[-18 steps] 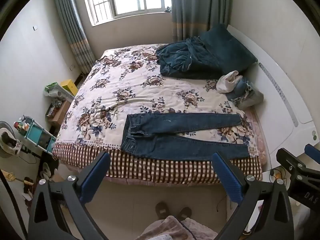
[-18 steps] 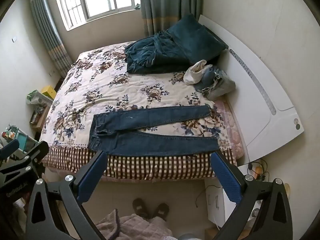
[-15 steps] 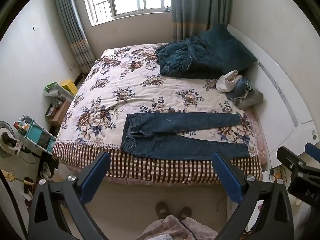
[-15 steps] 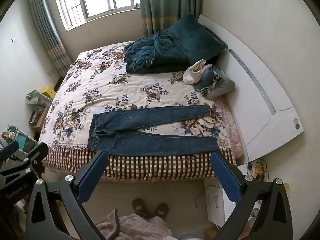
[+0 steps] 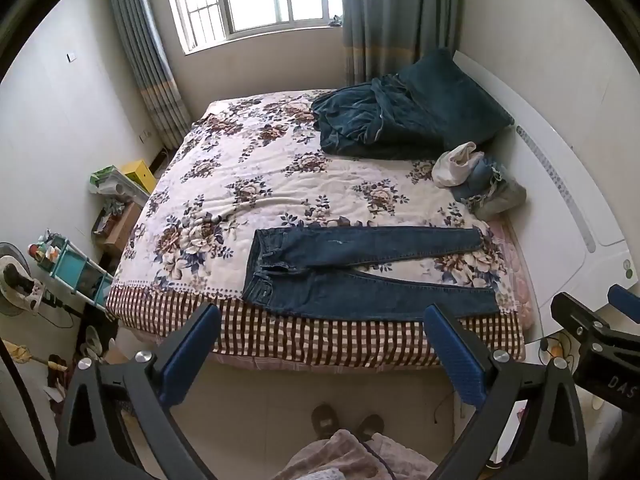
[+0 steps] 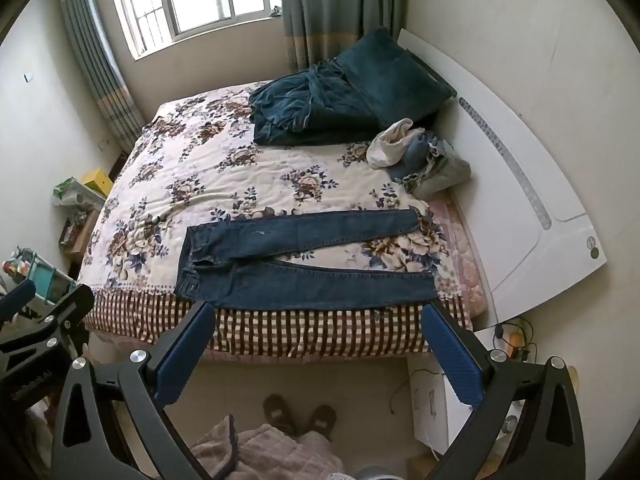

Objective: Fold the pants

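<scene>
Dark blue jeans [image 5: 360,276] [image 6: 296,268] lie flat along the near edge of the bed, waistband to the left, both legs stretched to the right and spread apart. My left gripper [image 5: 320,344] hangs high above the floor in front of the bed, open, nothing between its blue pads. My right gripper [image 6: 316,344] is held the same way, open and empty; its fingers [image 5: 592,320] also show at the right edge of the left wrist view. Both are well short of the jeans.
The bed [image 5: 256,168] has a floral cover with a checked border. A dark teal blanket and pillow [image 5: 400,120] and a small clothes pile [image 5: 476,180] lie near the white headboard [image 5: 560,208]. A shelf cart [image 5: 72,268] stands left; a person's slippered feet [image 5: 344,424] below.
</scene>
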Demonstrator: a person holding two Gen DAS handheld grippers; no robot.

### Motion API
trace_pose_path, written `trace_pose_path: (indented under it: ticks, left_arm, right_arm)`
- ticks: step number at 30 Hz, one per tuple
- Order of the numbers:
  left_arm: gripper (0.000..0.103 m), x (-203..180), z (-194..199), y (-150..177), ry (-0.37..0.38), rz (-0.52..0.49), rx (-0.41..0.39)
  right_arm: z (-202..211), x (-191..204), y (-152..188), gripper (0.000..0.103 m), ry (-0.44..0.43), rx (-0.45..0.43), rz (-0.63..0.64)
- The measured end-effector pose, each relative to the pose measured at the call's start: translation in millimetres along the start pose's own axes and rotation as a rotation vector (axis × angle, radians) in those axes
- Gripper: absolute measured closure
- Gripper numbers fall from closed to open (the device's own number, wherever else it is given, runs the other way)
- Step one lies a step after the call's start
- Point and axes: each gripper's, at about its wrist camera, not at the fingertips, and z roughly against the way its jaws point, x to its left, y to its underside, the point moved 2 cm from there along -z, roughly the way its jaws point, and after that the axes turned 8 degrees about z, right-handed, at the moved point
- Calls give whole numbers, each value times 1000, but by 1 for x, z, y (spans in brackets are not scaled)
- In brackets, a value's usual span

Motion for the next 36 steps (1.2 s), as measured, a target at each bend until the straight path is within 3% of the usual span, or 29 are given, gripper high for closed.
trace_pose_path:
  ticks: [36]
  left_arm:
    - [0,5,13,-5,-1,2,-23]
  right_arm:
    - [14,5,2,0,-10,-8,29]
